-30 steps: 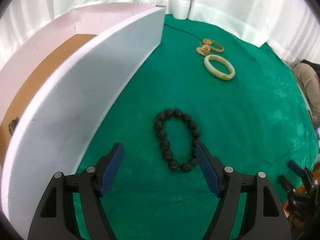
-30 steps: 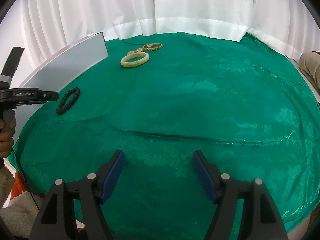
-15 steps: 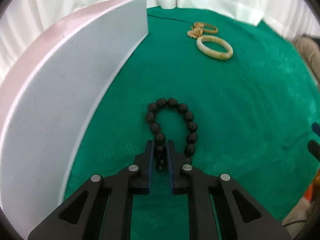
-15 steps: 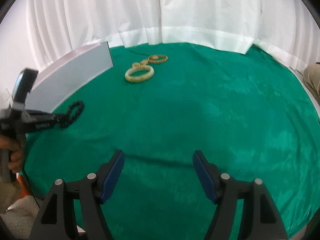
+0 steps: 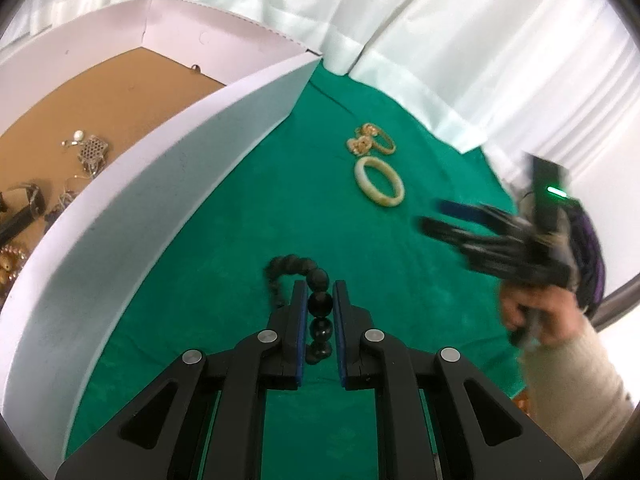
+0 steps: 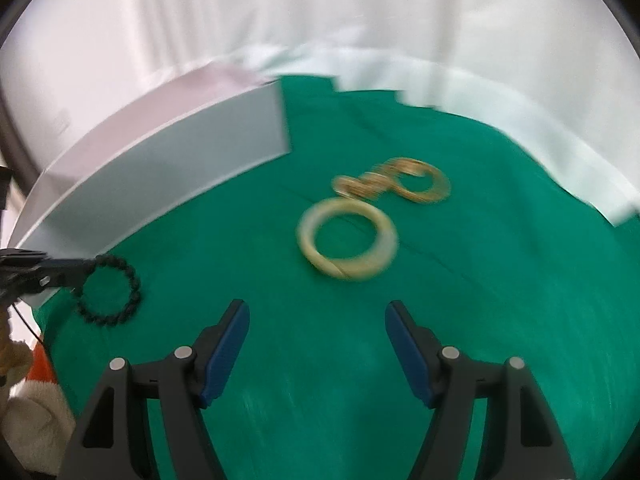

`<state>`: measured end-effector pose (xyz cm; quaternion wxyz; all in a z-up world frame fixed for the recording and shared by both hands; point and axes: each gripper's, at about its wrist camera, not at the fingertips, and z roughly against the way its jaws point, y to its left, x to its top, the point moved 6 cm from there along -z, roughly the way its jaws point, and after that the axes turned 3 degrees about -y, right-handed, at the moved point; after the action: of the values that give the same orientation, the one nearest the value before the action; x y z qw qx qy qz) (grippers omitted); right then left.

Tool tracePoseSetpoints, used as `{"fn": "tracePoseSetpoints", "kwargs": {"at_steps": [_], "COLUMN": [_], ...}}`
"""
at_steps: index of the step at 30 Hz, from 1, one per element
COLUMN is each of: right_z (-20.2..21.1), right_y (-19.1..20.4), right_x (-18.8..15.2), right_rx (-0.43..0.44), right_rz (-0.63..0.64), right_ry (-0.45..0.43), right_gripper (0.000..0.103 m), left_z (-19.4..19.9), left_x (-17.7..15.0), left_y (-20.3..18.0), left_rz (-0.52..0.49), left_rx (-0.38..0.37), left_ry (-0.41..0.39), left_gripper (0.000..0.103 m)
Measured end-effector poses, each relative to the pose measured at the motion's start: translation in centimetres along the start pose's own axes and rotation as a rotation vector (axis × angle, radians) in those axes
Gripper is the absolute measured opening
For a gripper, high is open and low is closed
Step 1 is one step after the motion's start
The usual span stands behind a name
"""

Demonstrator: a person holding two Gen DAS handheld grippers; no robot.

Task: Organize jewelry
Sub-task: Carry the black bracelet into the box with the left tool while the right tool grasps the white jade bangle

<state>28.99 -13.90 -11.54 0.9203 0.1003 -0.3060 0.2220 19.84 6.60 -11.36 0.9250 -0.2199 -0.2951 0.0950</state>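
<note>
Black bead bracelet (image 5: 316, 312) — clamped lengthwise between left gripper (image 5: 319, 292) fingers, loop forward.

Left gripper (image 5: 319, 312) clamped on black bead bracelet (image 5: 308, 280). White box (image 5: 168, 152) at 10 o'clock, cream bangle (image 5: 379, 181) at 1.

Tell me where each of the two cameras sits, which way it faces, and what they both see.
Left wrist: on the left gripper, shut on the black bead bracelet, facing the white box; the right hand shows.
Right wrist: on the open right gripper, facing the cream bangle and gold jewelry.
Shared: all three pieces, box, green cloth.
</note>
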Motion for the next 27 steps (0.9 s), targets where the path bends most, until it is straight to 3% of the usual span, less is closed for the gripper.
{"fn": "tracePoseSetpoints", "kwargs": {"at_steps": [5,7,9,11,20,21,25,27], "right_z": [-6.3,-7.5,-8.2,-7.8,-0.2,1.0,4.7,5.3], "right_y": [1.4,1.6,2.0,2.4,2.6,3.0,6.2,7.8], "right_x": [2.7,3.1,3.0,3.0,4.6,5.5,10.3,12.9], "right_rx": [-0.011,0.001,-0.010,-0.005,0.184,0.197,0.258,0.271], "right_rz": [0.098,0.086,0.092,0.076,-0.125,-0.117,-0.078,-0.042], "right_ry": [0.099,0.137,0.174,0.171,0.026,-0.004,-0.125,-0.147], "right_gripper": [0.071,0.057,0.023,0.011,0.009,0.001,0.001,0.001], "left_z": [1.2,1.6,2.3,3.1,9.8,11.1,15.2,16.9], "left_x": [0.5,0.7,0.8,1.1,4.0,4.7,6.9,7.7], "left_y": [0.0,0.0,0.0,0.0,-1.4,-1.4,-0.2,1.1], "left_rz": [0.051,0.059,0.069,0.082,0.080,0.079,0.081,0.083], "left_rx": [-0.057,-0.072,-0.089,-0.109,-0.196,-0.200,-0.177,-0.129], "left_ry": [-0.006,-0.010,-0.016,-0.026,-0.134,-0.158,-0.244,-0.287], "left_gripper": [0.010,0.010,0.010,0.010,0.010,0.010,0.010,0.010]}}
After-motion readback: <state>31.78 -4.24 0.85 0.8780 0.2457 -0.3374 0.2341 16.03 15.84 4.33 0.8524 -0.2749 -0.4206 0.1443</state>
